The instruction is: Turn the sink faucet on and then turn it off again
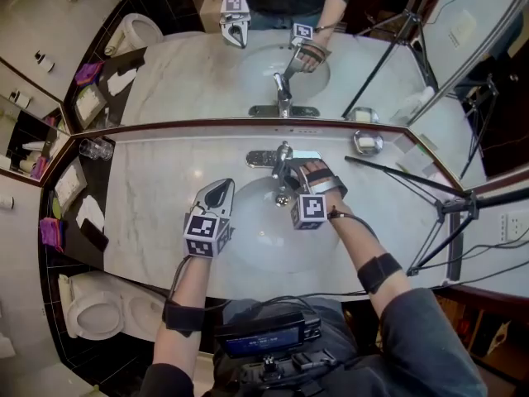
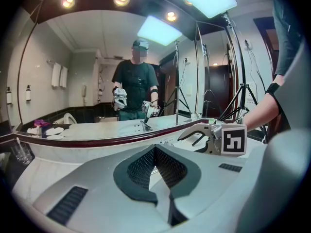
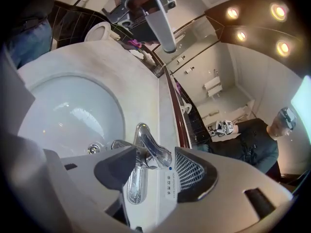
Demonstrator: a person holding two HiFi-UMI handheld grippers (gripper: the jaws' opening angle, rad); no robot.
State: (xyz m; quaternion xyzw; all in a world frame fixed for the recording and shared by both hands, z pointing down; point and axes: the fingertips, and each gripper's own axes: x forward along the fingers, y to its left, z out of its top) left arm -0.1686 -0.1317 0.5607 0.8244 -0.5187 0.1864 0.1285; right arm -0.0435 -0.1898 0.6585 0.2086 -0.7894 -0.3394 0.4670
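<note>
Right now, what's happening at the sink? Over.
Left tool shut, empty. Right tool open around faucet handle, not gripping. Nothing in the way.

Tool (image 3: 154, 168) spread wide around chrome faucet handle (image 3: 153, 149)

Grey-shelled left hand-held gripper (image 1: 221, 188), right hand-held gripper (image 1: 288, 179); black mesh pads (image 2: 141, 166), marker cubes (image 1: 204, 234); black forearm bands (image 1: 380, 271).

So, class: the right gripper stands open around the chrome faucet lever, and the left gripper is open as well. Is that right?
Not quite: the left gripper is shut, its jaws together, as the left gripper view shows. The right gripper does stand open around the chrome faucet lever.
</note>
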